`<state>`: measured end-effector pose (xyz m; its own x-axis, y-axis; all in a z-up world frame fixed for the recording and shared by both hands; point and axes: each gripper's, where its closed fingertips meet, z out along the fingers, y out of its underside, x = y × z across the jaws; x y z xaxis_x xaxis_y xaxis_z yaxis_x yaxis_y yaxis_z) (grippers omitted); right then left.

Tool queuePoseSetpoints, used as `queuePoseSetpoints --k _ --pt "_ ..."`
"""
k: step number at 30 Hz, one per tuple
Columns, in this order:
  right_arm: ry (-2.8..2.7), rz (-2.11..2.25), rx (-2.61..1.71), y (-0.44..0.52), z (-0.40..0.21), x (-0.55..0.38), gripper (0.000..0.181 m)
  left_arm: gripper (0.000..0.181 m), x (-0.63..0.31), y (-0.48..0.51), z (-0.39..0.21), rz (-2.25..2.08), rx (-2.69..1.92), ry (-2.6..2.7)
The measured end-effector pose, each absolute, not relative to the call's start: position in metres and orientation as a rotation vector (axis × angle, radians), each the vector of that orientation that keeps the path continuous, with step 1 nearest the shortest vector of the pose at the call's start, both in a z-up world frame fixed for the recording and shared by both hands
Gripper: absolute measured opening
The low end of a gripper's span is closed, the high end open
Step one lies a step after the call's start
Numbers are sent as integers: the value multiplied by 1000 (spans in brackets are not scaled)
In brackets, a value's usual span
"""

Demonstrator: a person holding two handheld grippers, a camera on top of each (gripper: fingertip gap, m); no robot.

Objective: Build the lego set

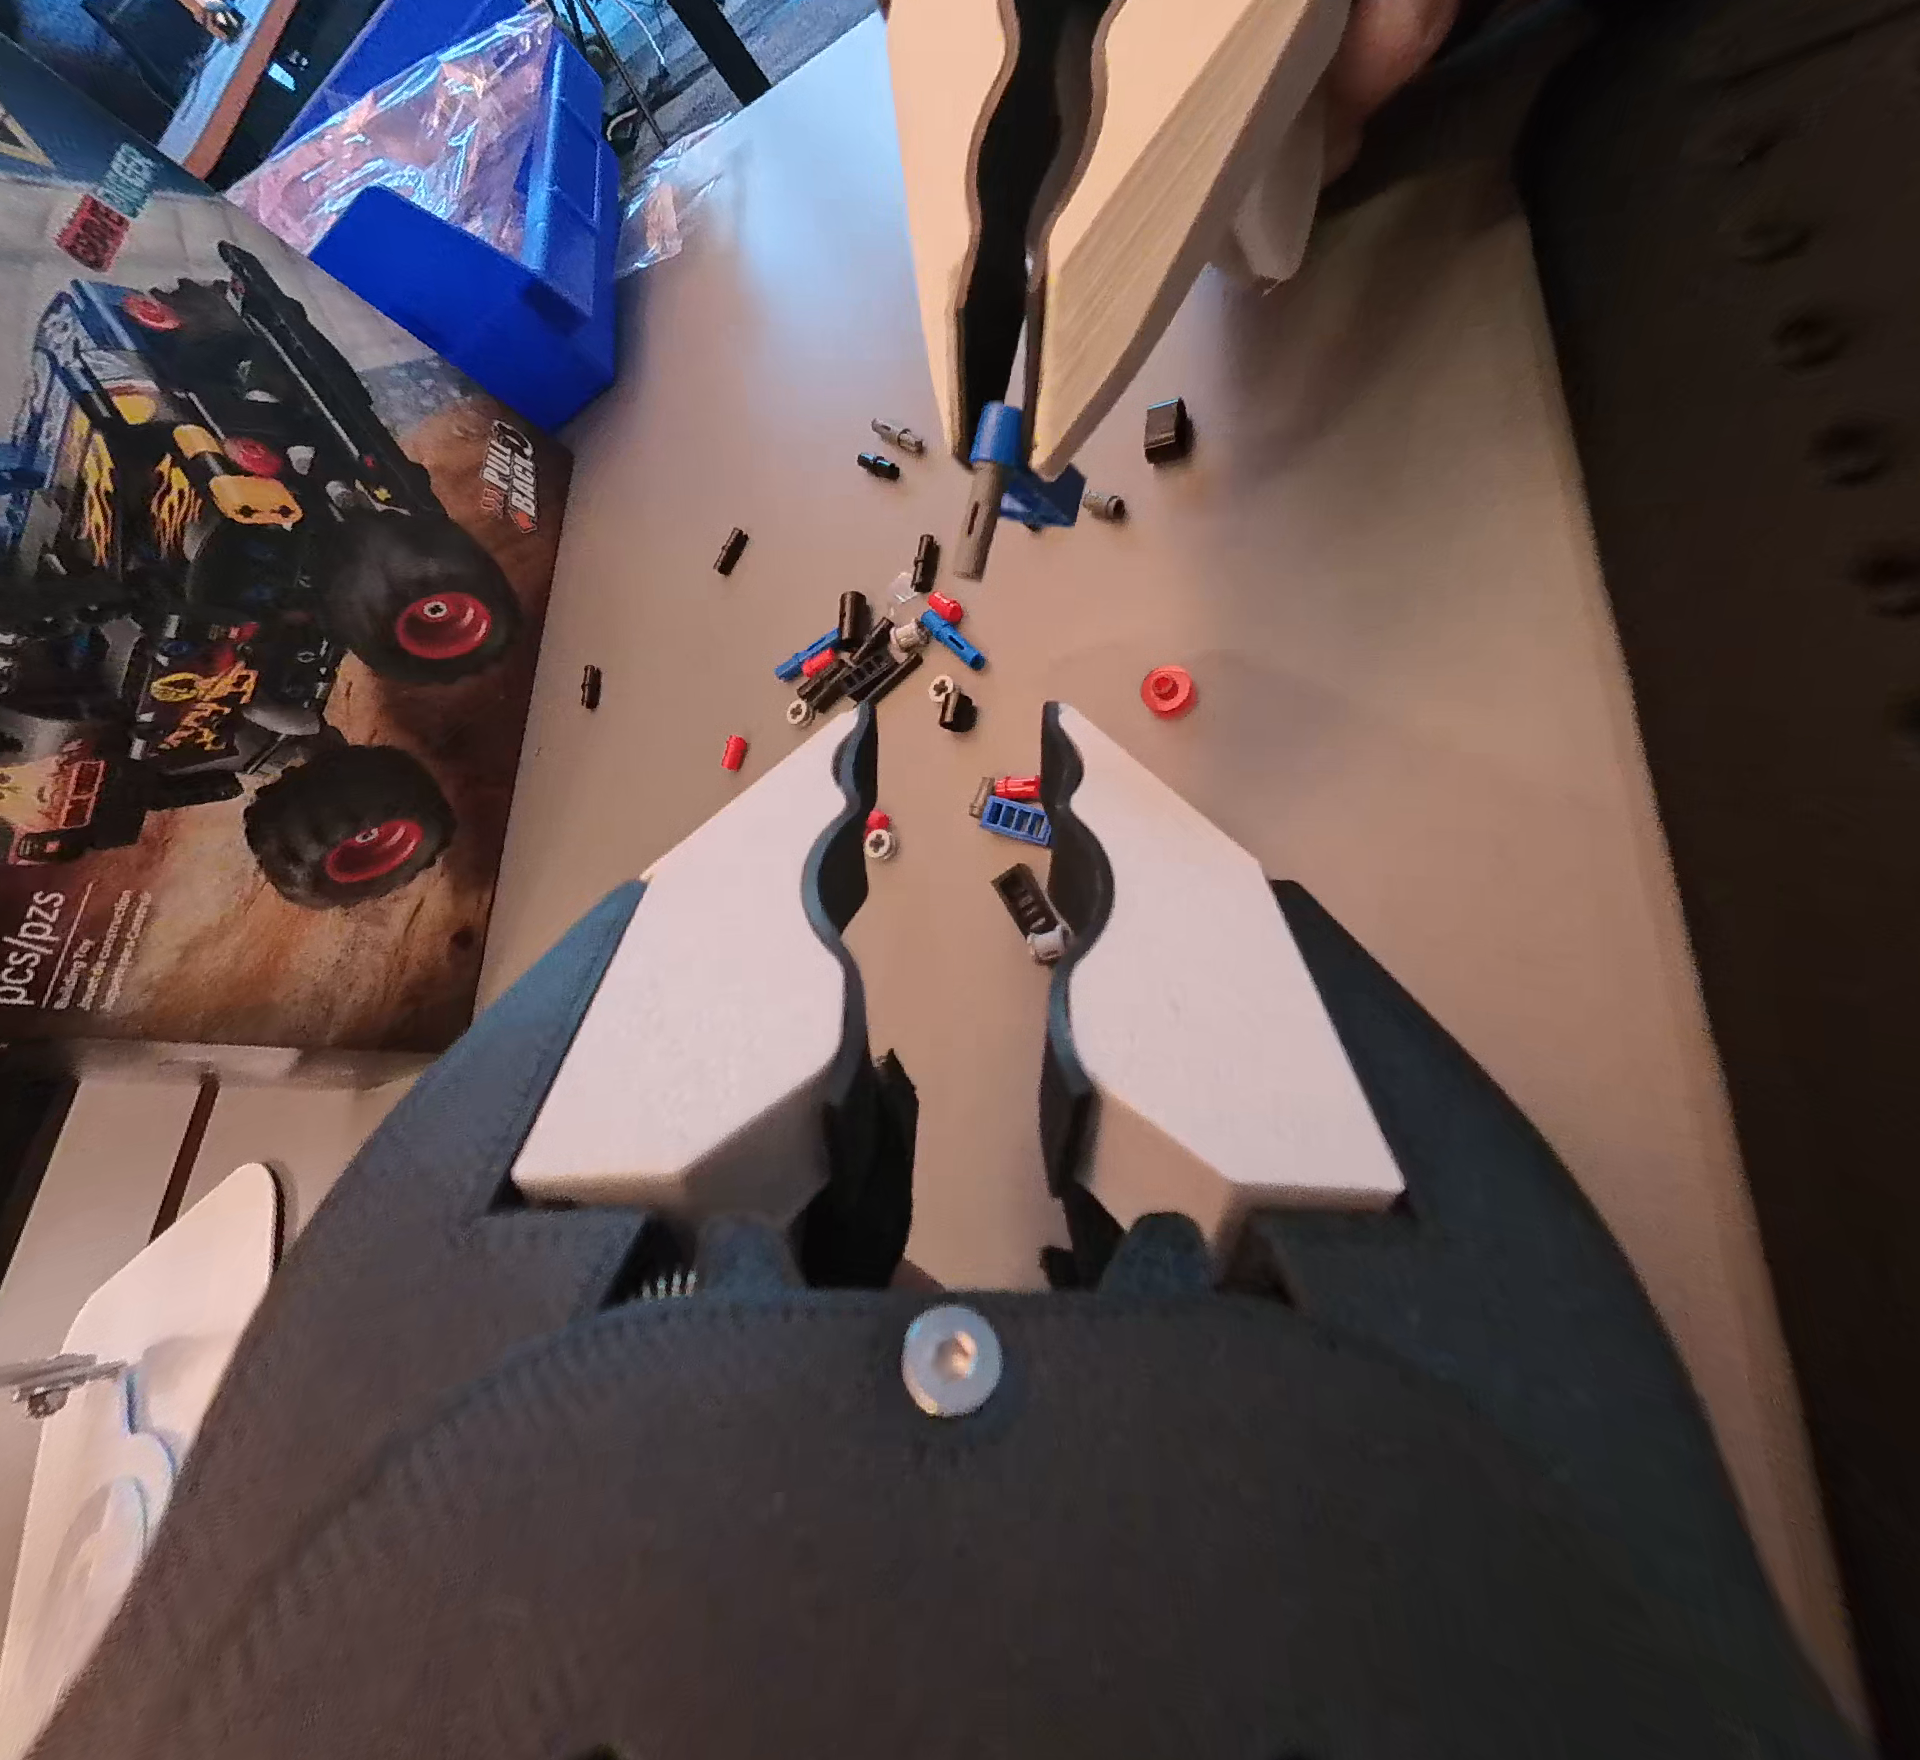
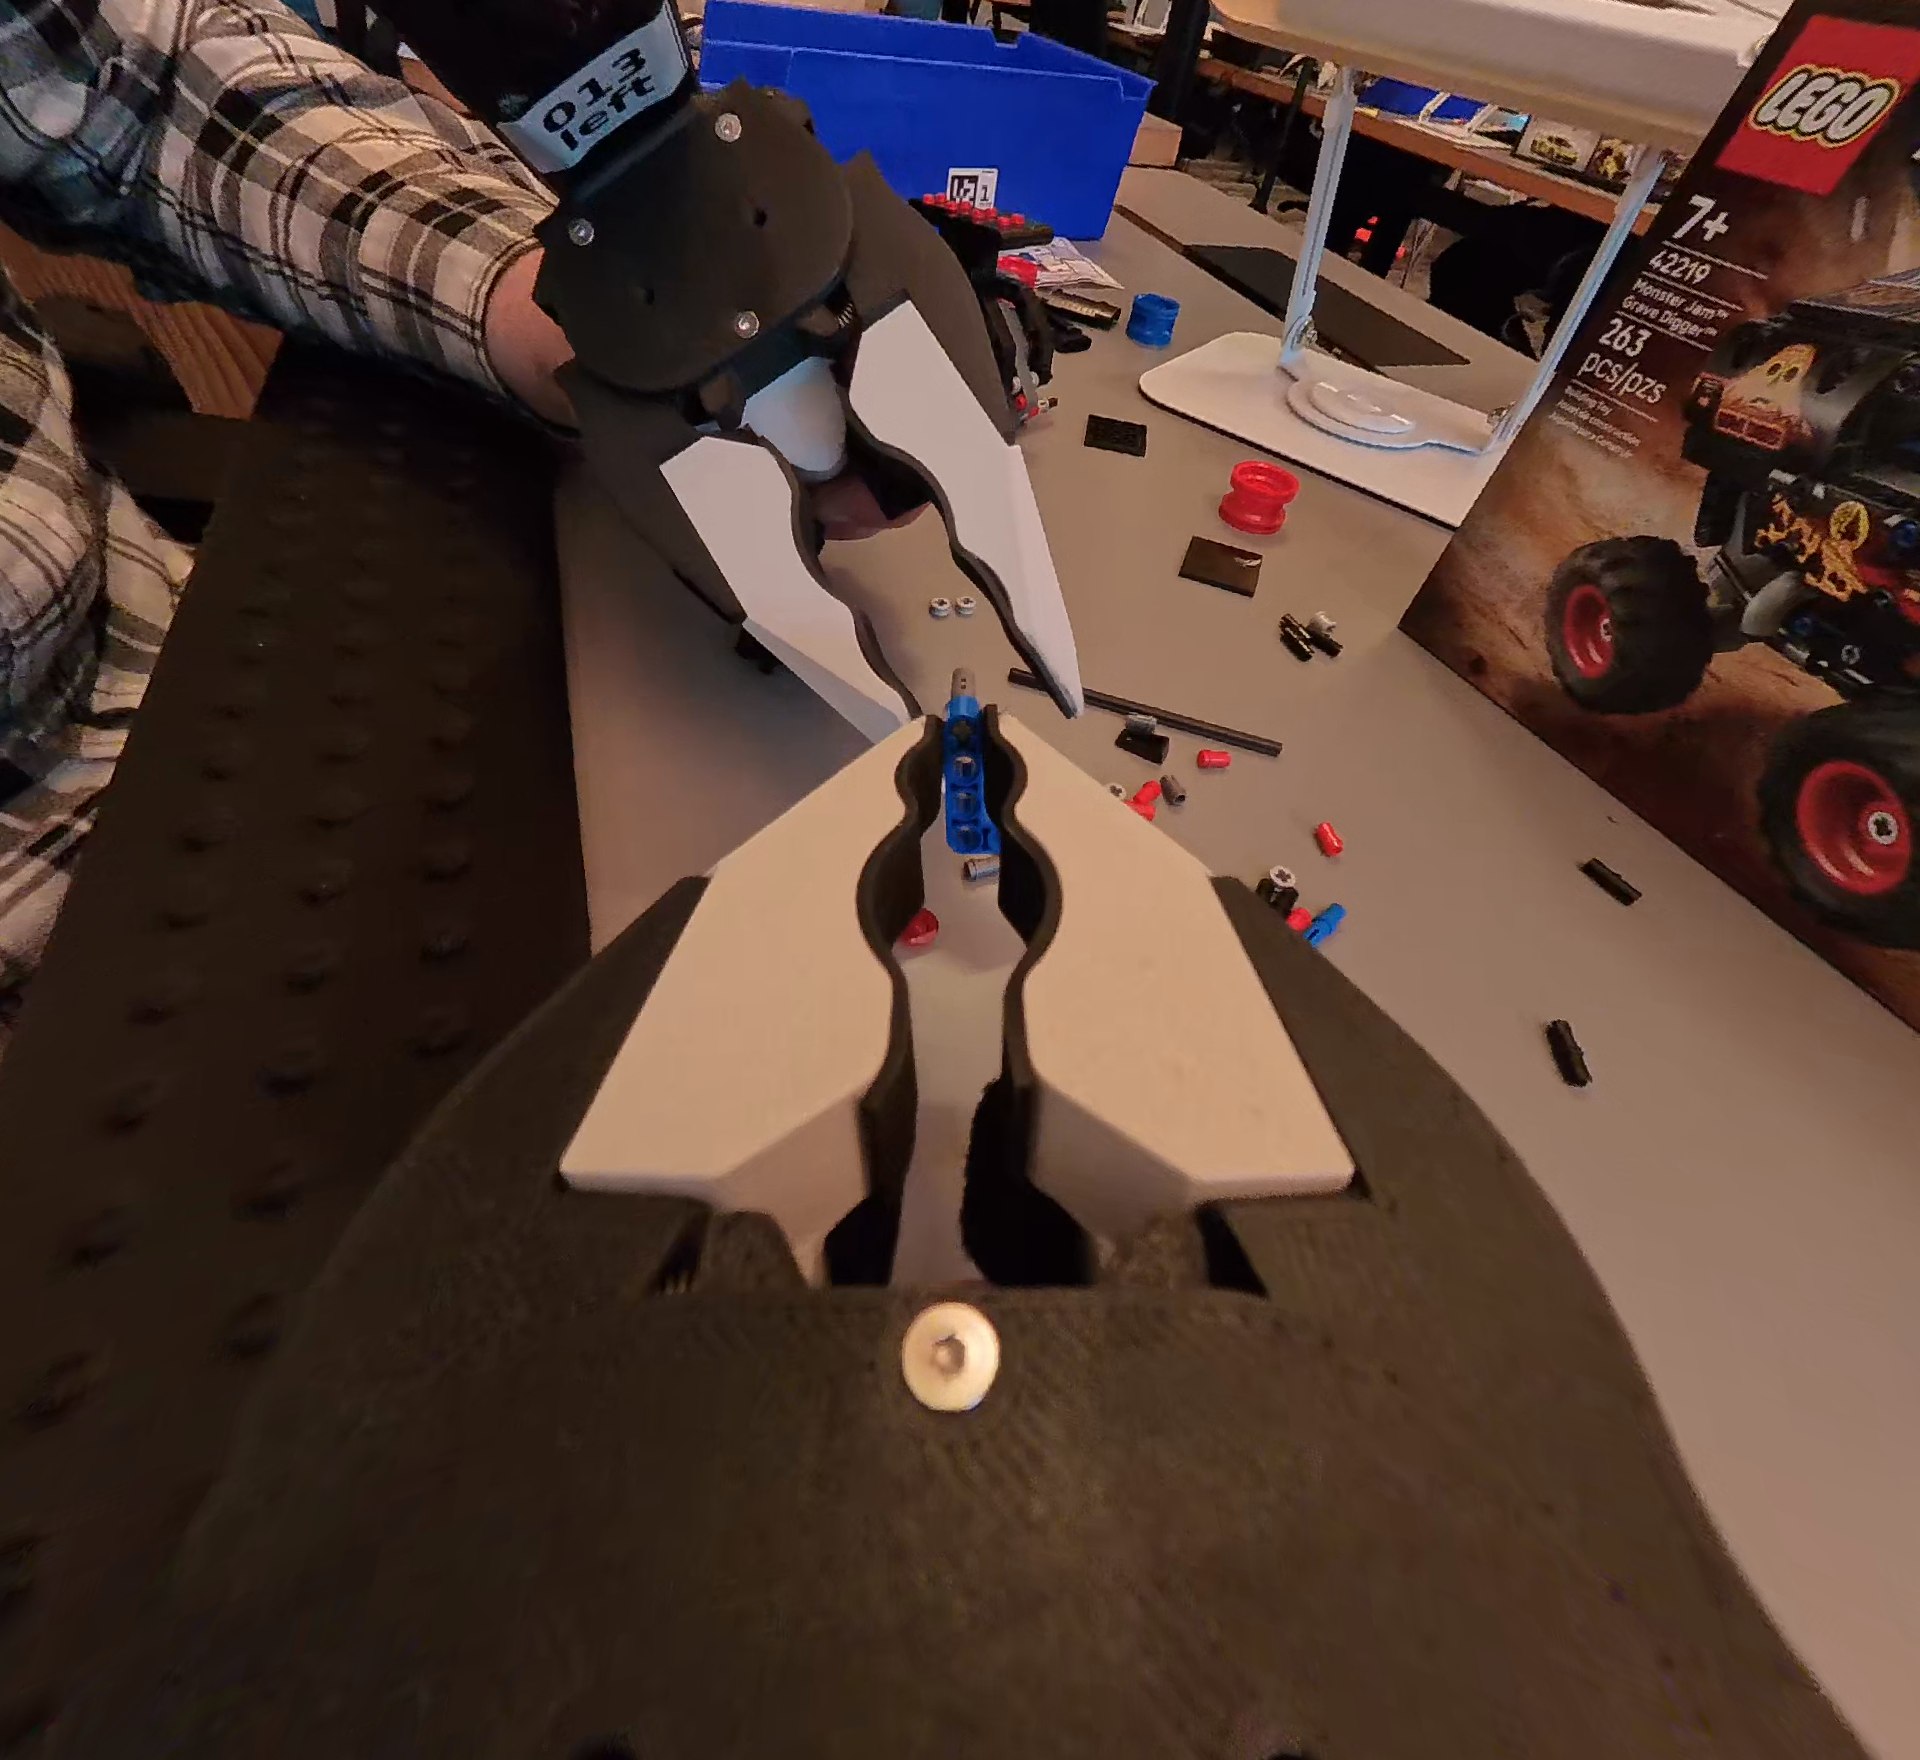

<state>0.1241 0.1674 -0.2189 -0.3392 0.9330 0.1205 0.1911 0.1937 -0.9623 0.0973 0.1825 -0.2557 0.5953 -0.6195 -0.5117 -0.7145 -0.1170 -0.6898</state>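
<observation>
My right gripper (image 2: 961, 723) is shut on a blue beam (image 2: 971, 791) with a grey axle (image 2: 961, 680) sticking out past its tips. It holds them above the grey table (image 2: 1455, 1087). In the left wrist view the right gripper (image 1: 1003, 453) comes in from the top with the blue beam (image 1: 997, 437) and axle (image 1: 977, 531). My left gripper (image 1: 956, 723) is open and empty over scattered small parts (image 1: 883, 650). In the right wrist view the left gripper (image 2: 989, 715) has its open fingertips either side of the axle's end.
The set's box (image 2: 1714, 515) stands at the right of the table. A blue bin (image 2: 914, 110), a partly built black model (image 2: 1013, 297) and a white book stand (image 2: 1351, 401) are at the back. A red wheel hub (image 2: 1257, 495) and a long black axle (image 2: 1143, 718) lie on the table. Tip to tip, the grippers are about 5 cm apart. The red wheel hub (image 2: 1257, 495) is about 25 cm from my left fingertips.
</observation>
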Motion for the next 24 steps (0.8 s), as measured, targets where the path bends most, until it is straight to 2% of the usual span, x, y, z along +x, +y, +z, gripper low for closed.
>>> queuePoseSetpoints --k 13,20,24 --pt "-1685 1128 -1125 165 -203 109 5 32 70 160 -237 150 -1793 1062" --pt "-1863 1088 -1160 144 -180 52 5 30 39 153 -234 99 -1845 953" --pt "-1842 1231 -1140 150 -169 9 5 30 30 158 -234 9 -1877 869"
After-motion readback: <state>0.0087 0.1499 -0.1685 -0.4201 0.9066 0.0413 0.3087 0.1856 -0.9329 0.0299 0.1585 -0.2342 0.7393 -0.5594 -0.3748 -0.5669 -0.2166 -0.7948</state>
